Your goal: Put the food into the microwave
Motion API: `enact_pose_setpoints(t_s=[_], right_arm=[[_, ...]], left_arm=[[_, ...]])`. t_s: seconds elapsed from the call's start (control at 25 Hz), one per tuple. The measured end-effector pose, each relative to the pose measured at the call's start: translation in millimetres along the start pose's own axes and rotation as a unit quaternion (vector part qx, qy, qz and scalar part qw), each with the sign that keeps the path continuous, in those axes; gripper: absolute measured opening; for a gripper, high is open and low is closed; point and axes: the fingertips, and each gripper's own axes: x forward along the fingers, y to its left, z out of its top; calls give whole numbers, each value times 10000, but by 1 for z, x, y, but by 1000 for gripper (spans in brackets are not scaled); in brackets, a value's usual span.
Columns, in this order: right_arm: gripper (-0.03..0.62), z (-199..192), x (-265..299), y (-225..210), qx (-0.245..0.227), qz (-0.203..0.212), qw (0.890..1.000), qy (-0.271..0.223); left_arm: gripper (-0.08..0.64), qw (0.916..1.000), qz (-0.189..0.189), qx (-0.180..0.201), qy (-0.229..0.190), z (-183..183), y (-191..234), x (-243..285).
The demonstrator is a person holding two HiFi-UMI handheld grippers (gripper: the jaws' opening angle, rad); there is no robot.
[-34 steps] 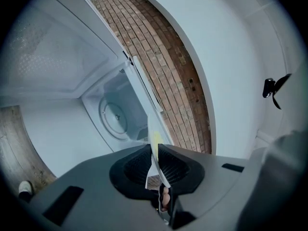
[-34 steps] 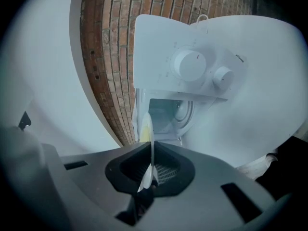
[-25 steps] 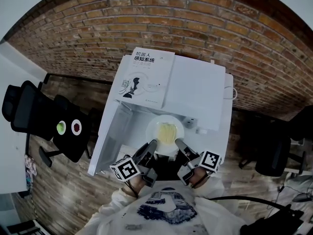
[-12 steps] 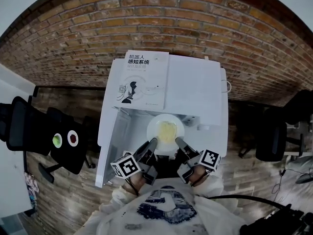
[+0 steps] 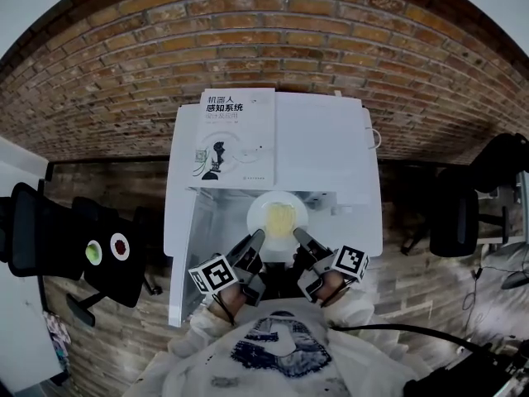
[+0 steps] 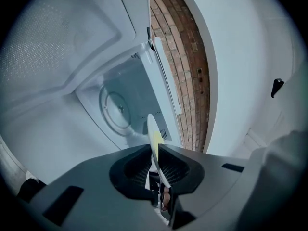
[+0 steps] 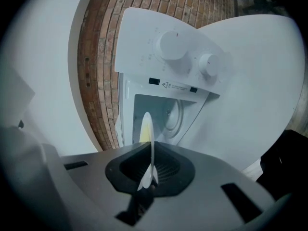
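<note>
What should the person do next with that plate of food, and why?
Probably ease the plate forward onto the turntable: the left gripper and right gripper both clamp its rim, the microwave door stands open, and the turntable lies ahead.

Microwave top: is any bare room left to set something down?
Yes: the right half of the microwave, from the book to the edge, is bare. In front it's crowded: left gripper and right gripper clamp the plate.
</note>
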Motion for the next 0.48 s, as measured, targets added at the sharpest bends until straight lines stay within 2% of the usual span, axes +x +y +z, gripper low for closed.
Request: enact_pose_setpoints(t_s=[0.48], right_arm=[[20, 12, 24, -18, 47, -152, 9999, 37]], left_arm=[[49, 9998, 89, -134, -80, 11, 24, 16]])
